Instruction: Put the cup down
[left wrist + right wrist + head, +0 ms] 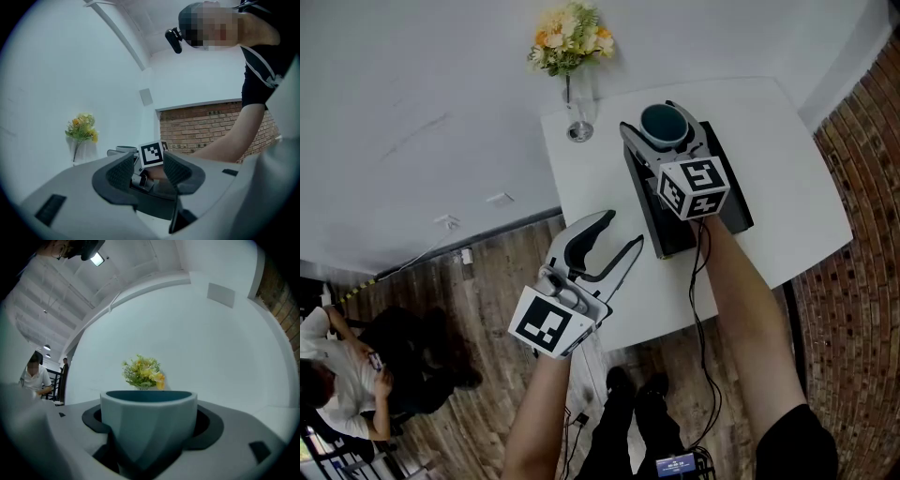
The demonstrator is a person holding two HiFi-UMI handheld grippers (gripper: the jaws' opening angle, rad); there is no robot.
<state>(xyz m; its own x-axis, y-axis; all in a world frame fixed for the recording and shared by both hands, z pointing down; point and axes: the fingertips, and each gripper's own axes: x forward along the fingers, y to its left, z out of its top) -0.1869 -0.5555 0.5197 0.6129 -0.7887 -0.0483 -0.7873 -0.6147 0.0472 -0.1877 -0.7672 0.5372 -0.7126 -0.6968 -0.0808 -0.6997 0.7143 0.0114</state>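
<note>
My right gripper (664, 132) is clamped on the pale grey-blue cup with a dark teal inside (148, 418). One jaw presses each side of its wall, and the cup stands upright. In the head view the cup is over the far end of a dark rectangular slab (667, 234) that lies on the white counter (797, 187). I cannot tell whether its base touches the slab. My left gripper (621, 231) hangs at the counter's near left edge, its jaws apart with nothing between them, well apart from the cup. At the counter's far left corner, beyond the cup, stands a clear glass vase of yellow and white flowers (572, 42).
</note>
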